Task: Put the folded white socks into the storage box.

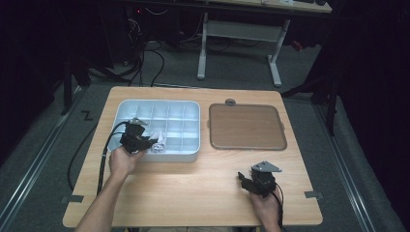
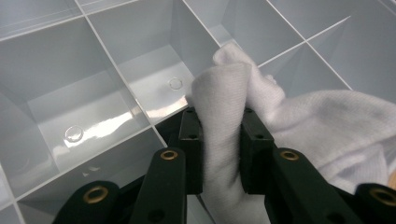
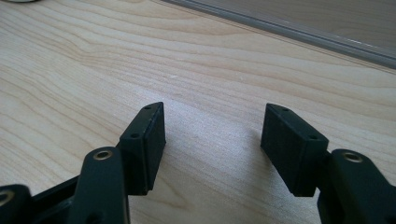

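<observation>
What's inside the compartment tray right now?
Inside the compartment tray, a white cloth is pinched by the left gripper. The other compartments look bare; whatever lies under the cloth is covered.

I see a white, soft knitted cloth point(image 2: 224, 116) inside the glossy pale-grey plastic compartment tray point(image 2: 107, 93). Beside that tray, my light wooden table point(image 3: 140, 56) looks smooth and grained, and the brown flat lid point(image 1: 246, 126) matt.
</observation>
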The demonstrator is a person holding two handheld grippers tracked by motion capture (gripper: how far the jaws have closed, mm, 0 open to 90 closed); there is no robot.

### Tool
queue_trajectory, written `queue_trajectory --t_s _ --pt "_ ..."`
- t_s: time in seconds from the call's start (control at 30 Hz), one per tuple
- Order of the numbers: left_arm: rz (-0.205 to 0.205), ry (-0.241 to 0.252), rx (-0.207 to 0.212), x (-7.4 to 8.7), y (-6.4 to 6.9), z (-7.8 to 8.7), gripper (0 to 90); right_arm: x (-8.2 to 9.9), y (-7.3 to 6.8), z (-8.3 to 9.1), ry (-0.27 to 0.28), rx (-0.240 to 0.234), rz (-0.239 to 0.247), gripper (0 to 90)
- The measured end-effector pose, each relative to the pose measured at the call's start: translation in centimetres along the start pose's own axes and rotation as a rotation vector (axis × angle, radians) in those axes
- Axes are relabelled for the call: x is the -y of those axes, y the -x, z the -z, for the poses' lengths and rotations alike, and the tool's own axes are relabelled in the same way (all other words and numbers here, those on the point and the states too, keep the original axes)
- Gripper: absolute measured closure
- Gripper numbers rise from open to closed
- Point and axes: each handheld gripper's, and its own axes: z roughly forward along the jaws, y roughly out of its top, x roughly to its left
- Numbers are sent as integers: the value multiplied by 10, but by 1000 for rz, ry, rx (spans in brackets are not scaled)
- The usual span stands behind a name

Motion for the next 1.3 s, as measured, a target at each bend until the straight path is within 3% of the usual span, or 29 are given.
queue_trajectory --t_s 0.33,0.43,0.8,0.9,1.1,1.3 --pt "-24 -27 -33 5 1 -5 749 0 0 0 0 0 -1 404" --pt "-59 -50 -46 6 3 -8 750 0 0 0 0 0 -1 404" --pt "-4 -109 -47 3 2 -11 749 0 0 0 -1 -1 -1 402" --pt "2 -113 -53 4 3 -12 746 0 0 0 -1 -1 0 402" --pt "-55 -93 -62 7 6 -11 736 0 0 0 -1 -1 -1 402" --pt "-42 -67 -72 7 9 -11 662 0 0 0 -1 -1 0 402"
